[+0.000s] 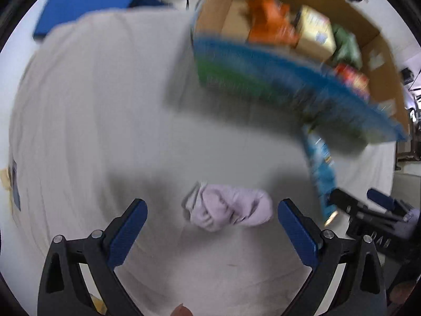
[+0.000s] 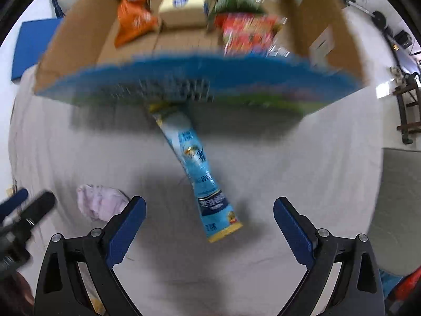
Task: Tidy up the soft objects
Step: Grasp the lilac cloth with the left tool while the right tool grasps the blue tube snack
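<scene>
Here, my left gripper (image 1: 211, 206) spreads wide around the lilac cloth bundle (image 1: 229, 206) on the bedsheet (image 1: 92, 105), not touching it. My right gripper (image 2: 209, 206) gapes empty, the blue snack packet (image 2: 200, 173) lying between its fingers, stretching toward the cardboard box (image 2: 79, 36) at the sheet's far edge.

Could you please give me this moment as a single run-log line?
left gripper: open, lilac cloth between fingers | right gripper: open, over blue packet | cardboard box: holds snack bags | frames blurred
</scene>
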Demonstrator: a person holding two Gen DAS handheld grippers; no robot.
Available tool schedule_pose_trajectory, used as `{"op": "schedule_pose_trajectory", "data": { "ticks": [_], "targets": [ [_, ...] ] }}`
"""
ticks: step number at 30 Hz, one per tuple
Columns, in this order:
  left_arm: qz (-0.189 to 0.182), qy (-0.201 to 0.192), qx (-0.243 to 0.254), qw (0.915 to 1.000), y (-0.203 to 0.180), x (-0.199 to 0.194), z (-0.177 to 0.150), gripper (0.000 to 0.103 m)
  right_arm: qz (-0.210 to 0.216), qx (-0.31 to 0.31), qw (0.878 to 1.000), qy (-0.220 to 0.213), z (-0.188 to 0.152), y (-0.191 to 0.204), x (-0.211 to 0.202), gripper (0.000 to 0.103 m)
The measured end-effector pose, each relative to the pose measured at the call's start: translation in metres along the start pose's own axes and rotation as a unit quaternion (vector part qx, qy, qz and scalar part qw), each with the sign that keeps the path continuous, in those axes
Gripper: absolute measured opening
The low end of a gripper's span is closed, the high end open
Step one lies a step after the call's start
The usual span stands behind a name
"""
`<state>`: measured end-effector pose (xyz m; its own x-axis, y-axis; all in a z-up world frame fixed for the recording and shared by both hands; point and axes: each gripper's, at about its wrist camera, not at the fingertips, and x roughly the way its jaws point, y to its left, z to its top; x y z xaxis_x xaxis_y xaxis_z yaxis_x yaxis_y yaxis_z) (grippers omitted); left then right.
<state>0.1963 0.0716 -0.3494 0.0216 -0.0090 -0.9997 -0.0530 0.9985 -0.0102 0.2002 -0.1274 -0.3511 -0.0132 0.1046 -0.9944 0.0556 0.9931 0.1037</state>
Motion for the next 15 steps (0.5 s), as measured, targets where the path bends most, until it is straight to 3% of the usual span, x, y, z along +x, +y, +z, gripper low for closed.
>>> {"op": "schedule_pose_trajectory", "data": {
  "ticks": [3,6,8,10,15],
  "targets": [
    [0.0,0.028,-0.004,0.9996,0.001,0.024,-0.007,0.102,-0.01,-0.004,1.0,0.019,0.0,0.005,0.026,0.09],
    [-0.032,0.056,-0.048,0.9967,0.01,0.039,-0.015,0.102,-0.019,-0.005,0.999,0.032,0.002,0.008,0.045,0.069],
    [-0.068,0.077,-0.093,0.9902,0.019,0.048,-0.021,0.102,-0.021,-0.001,0.999,0.04,0.002,0.008,0.055,0.05],
    [-0.116,0.094,-0.135,0.9795,0.025,0.056,-0.026,0.102,-0.02,0.004,0.999,0.048,-0.002,0.006,0.06,0.039],
    [-0.19,0.118,-0.194,0.9553,0.025,0.074,-0.025,0.102,-0.025,0.01,0.998,0.061,-0.022,-0.003,0.06,0.035]
  ]
}}
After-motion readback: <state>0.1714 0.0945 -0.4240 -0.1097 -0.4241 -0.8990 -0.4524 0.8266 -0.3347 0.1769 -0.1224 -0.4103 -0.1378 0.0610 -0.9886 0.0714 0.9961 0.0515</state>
